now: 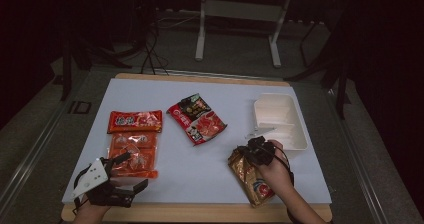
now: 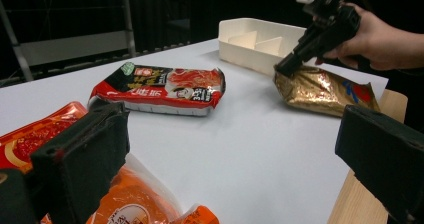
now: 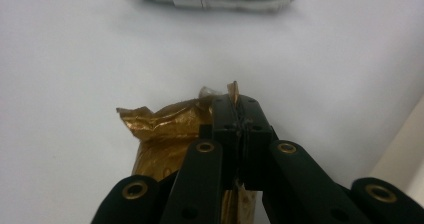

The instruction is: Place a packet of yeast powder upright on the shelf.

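While the left tongs [image 1: 131,170] gape empty, the right tongs [image 3: 239,115] pinch the gold packet [image 3: 165,134].

Red-and-black packet [image 1: 196,119] lying flat mid-table, tilted, well apart from everything else; seen again in the left gripper view [image 2: 159,89]. Red packet [image 1: 135,121] flat on the left side of the table [image 1: 200,179], long side across. Just below it, touching or nearly so, clear orange packets [image 1: 134,155] in a loose pile, glossy, label print too small to read. White tray [image 1: 280,120] at the right of the table, with dividers [image 2: 260,43] inside; compartments look bare. White tabletop on a wooden edge [image 1: 200,213]. Beyond the table: grey floor, white frame legs [image 1: 201,34], dark cables [image 1: 150,54].
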Demonstrator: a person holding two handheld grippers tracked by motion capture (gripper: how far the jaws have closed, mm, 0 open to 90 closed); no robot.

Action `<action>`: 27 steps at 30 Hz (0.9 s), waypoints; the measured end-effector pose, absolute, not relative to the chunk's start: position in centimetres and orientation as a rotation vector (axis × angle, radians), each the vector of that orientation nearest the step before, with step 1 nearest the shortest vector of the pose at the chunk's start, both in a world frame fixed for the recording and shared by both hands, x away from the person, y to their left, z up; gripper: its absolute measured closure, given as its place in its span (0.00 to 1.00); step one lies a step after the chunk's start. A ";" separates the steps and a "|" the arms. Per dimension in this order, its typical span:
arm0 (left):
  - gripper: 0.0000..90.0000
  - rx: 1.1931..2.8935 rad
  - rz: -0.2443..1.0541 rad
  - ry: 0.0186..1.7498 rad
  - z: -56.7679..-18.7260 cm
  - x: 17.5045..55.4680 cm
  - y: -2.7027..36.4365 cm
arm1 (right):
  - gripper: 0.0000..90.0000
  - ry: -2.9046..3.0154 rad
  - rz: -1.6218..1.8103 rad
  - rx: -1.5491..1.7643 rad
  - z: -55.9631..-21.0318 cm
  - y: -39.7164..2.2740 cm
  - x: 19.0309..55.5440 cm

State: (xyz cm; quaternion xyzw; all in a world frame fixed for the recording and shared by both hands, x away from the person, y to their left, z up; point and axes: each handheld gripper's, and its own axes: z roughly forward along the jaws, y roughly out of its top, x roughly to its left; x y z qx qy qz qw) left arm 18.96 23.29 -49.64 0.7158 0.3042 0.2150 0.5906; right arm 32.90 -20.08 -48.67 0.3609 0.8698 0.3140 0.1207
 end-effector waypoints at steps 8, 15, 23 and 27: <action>0.02 1.663 0.500 0.712 -49.7 19.0 23.3 | 0.99 2.504 1.087 1.020 -46.0 -20.0 32.2; 0.02 1.662 0.502 0.712 -49.6 19.0 23.3 | 0.98 2.441 1.178 0.974 -43.7 -19.9 31.8; 0.02 1.662 0.501 0.715 -49.7 19.0 23.4 | 0.98 2.372 1.229 0.937 -41.7 -19.7 32.3; 0.02 1.661 0.499 0.717 -49.7 19.0 23.4 | 0.98 2.300 1.327 0.962 -40.6 -20.1 32.9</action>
